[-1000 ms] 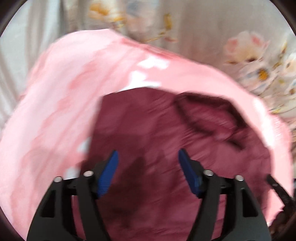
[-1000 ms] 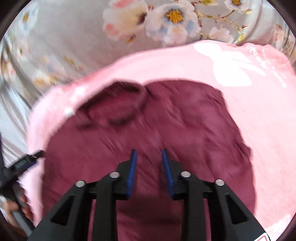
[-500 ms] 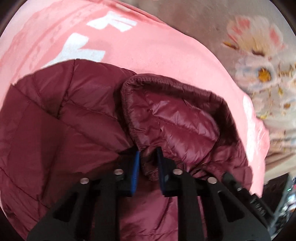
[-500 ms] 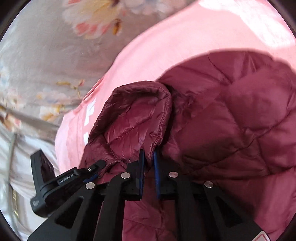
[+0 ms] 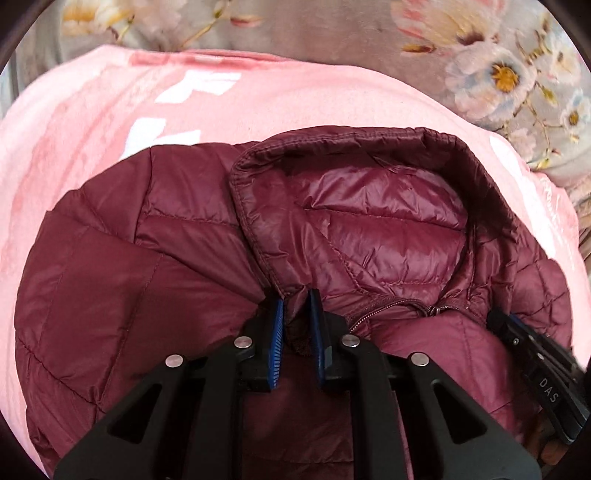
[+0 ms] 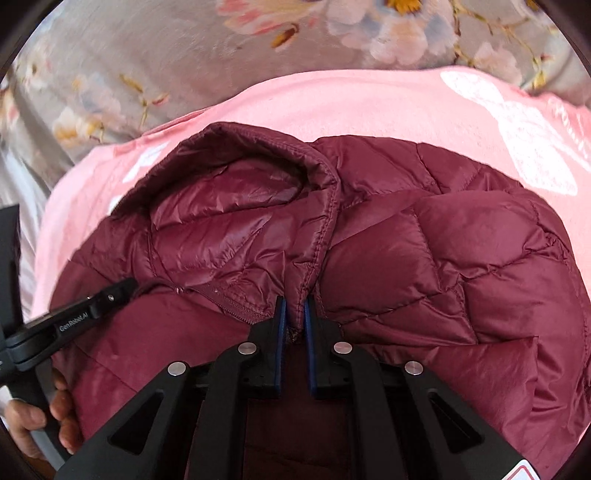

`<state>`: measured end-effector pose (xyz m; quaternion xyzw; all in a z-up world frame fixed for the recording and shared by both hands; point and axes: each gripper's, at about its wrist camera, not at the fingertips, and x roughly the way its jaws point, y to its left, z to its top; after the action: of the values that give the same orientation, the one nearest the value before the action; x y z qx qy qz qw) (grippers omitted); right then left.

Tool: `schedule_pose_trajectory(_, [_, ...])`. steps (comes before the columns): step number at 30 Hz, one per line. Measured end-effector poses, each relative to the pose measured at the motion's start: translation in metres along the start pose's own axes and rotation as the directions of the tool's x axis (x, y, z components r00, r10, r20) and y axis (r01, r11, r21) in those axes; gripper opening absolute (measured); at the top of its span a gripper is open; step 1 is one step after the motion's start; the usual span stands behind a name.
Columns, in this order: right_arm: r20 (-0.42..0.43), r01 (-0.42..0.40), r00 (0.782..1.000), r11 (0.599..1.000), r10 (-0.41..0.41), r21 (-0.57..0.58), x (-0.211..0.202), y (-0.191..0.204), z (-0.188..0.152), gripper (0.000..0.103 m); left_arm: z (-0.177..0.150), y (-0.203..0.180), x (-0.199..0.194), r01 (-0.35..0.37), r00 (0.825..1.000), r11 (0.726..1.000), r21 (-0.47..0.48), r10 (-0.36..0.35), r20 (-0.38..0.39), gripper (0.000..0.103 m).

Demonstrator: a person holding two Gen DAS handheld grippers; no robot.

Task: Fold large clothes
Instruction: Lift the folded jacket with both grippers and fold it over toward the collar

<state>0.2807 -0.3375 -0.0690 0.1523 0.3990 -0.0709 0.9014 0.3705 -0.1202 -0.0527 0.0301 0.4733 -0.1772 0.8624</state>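
A grey floral bedspread (image 5: 332, 33) is filling the far background ahead of both hand-held grippers, printed with pale pink and white blossoms. On it a pink blanket (image 5: 92, 122) with white printed shapes is spreading wide, reaching beyond and to either side of the fingers.

Lying on that blanket, directly in front of and beneath both hand-held grippers, is a dark maroon quilted puffer jacket (image 5: 110, 295). Its shiny fabric is catching the light, stitched into diamond and bar panels, and it is bulging softly with wrinkles. The hood (image 5: 369, 229) is lying open just ahead of the fingertips, its lining facing up and its hemmed rim curling around. A zipper (image 5: 384, 306) is running along the neckline, between the two hand-held grippers.

The left hand-held gripper (image 5: 297, 317) is pinching the base of the hood's rim on one side; its blue pads have just been closing and are now pressing a thin fold of maroon fabric between them. The right hand-held gripper (image 6: 293, 314) is doing likewise at the opposite end of the hood's rim, its jaws having narrowed to a slim gap filled with cloth.

In the right wrist view, a person's hand (image 6: 40, 417) is showing at the lower left edge, wrapped around the left tool's black handle.
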Motion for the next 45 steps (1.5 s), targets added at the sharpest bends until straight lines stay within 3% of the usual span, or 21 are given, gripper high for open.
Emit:
schedule_pose_trajectory(7, [0.024, 0.014, 1.0, 1.0, -0.014, -0.014, 0.006, 0.003, -0.004, 0.007, -0.012, -0.017, -0.001, -0.104, 0.992, 0.991, 0.081, 0.098, 0.082, 0.014])
schedule_pose_trajectory(11, [-0.014, -0.026, 1.0, 0.999, 0.027, 0.031, -0.001, -0.005, -0.003, 0.014, -0.009, -0.01, -0.01, -0.063, 0.996, 0.996, 0.063, 0.059, 0.066, 0.02])
schedule_pose_trajectory(13, [-0.016, -0.052, 0.998, 0.995, 0.053, 0.085, -0.017, -0.012, 0.0, 0.018, -0.006, 0.0, -0.023, -0.022, 0.998, 0.999, 0.035, 0.02, 0.056, 0.035])
schedule_pose_trajectory(14, [0.002, -0.065, 0.998, 0.993, 0.065, 0.102, -0.026, -0.015, 0.002, 0.019, -0.002, 0.005, -0.029, -0.004, 0.998, 1.0, 0.016, 0.002, 0.062, 0.038])
schedule_pose_trajectory(20, [0.102, -0.18, 0.981, 0.963, 0.163, 0.201, -0.043, -0.027, 0.058, 0.02, 0.064, 0.022, -0.046, 0.113, 0.989, 0.985, -0.132, -0.098, 0.113, 0.042])
schedule_pose_trajectory(23, [0.135, -0.201, 0.976, 0.944, 0.17, 0.262, -0.029, -0.03, 0.087, 0.019, 0.102, 0.026, -0.04, 0.118, 0.987, 0.972, -0.202, -0.092, 0.131, 0.043])
schedule_pose_trajectory(26, [0.136, -0.199, 0.978, 0.918, 0.161, 0.344, -0.006, -0.033, 0.108, 0.019, 0.131, 0.029, -0.017, 0.111, 0.991, 0.962, -0.251, -0.089, 0.096, 0.043])
schedule_pose_trajectory(29, [0.103, -0.138, 0.989, 0.933, 0.11, 0.333, 0.021, -0.03, 0.12, 0.019, 0.135, 0.031, 0.016, 0.085, 0.996, 0.957, -0.277, -0.084, 0.017, 0.043])
schedule_pose_trajectory(31, [0.026, -0.098, 0.995, 0.96, 0.094, 0.262, 0.043, -0.025, 0.12, 0.019, 0.127, 0.028, 0.033, 0.071, 0.995, 0.969, -0.237, -0.085, -0.048, 0.042])
schedule_pose_trajectory(34, [-0.02, -0.066, 0.997, 0.987, 0.07, 0.145, 0.049, -0.023, 0.107, 0.019, 0.109, 0.022, 0.038, 0.039, 0.996, 0.989, -0.141, -0.049, -0.069, 0.042])
schedule_pose_trajectory(37, [-0.034, -0.041, 0.998, 0.994, 0.045, 0.098, 0.05, -0.03, 0.094, 0.019, 0.093, 0.019, 0.041, -0.004, 0.998, 0.998, -0.067, -0.001, -0.063, 0.042])
schedule_pose_trajectory(39, [-0.051, -0.018, 0.998, 0.996, 0.023, 0.087, 0.055, -0.035, 0.088, 0.01, 0.086, 0.018, 0.045, -0.02, 0.998, 0.999, -0.045, 0.017, -0.062, 0.043])
schedule_pose_trajectory(45, [-0.05, 0.007, 0.999, 0.999, -0.005, 0.035, 0.059, -0.035, 0.079, 0.008, 0.074, 0.011, 0.044, -0.069, 0.998, 0.998, 0.006, 0.069, -0.01, 0.044])
